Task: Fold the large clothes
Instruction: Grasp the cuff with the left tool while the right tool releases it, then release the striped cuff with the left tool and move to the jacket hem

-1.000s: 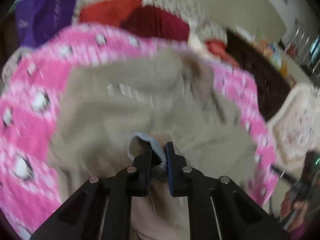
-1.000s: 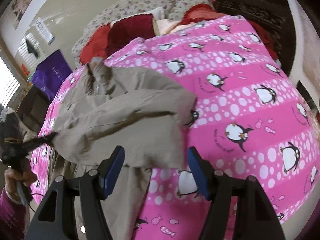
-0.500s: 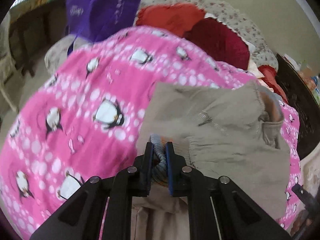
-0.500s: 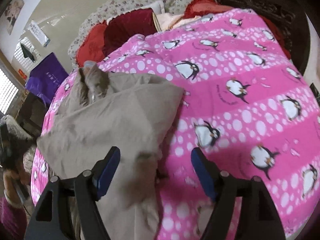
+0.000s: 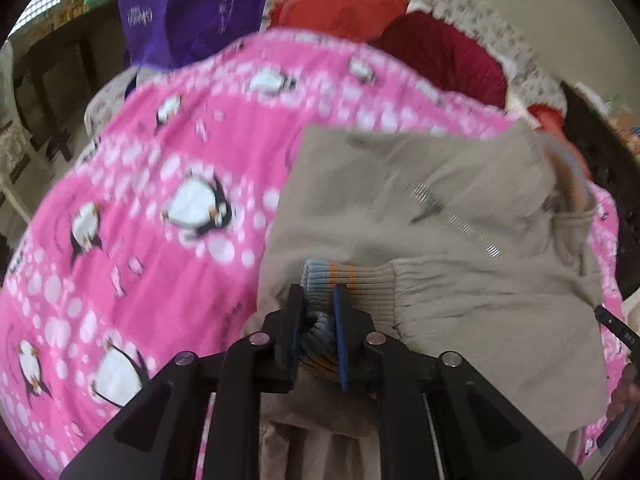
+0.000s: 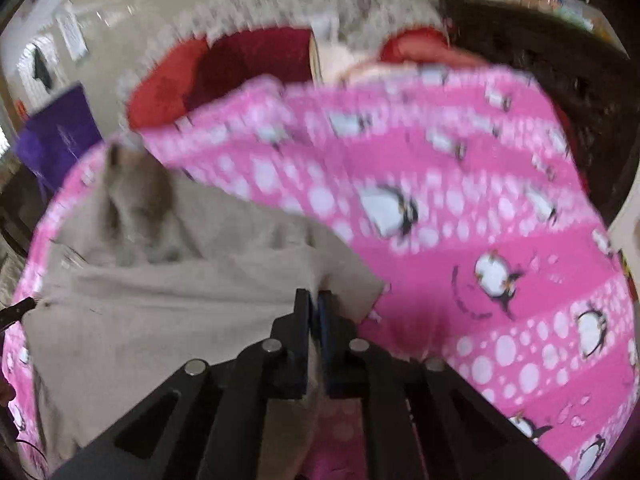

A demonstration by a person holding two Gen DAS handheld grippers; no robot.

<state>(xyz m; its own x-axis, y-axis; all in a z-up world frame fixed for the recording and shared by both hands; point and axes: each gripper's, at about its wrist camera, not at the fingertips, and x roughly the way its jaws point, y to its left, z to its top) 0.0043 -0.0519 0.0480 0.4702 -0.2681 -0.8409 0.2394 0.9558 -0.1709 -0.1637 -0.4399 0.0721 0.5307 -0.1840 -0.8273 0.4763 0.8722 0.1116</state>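
A beige zip jacket (image 5: 460,248) lies spread on a pink penguin-print blanket (image 5: 152,208). My left gripper (image 5: 318,300) is shut on the jacket's ribbed cuff (image 5: 328,276), which has blue and orange stripes. In the right wrist view the jacket (image 6: 160,304) covers the blanket's (image 6: 480,240) left part. My right gripper (image 6: 314,300) is shut on the jacket's edge near its right corner. Both views are blurred by motion.
Red and maroon cushions (image 5: 400,28) and a floral headboard pad lie at the bed's far end. A purple bag (image 5: 188,4) hangs at the far left. Dark wooden furniture (image 6: 560,80) stands on the right. The other gripper's tip (image 5: 616,328) shows at the right edge.
My right gripper has gone from open to shut on the jacket's edge. My left gripper still holds the cuff and has shifted slightly; the jacket has flattened onto the blanket.
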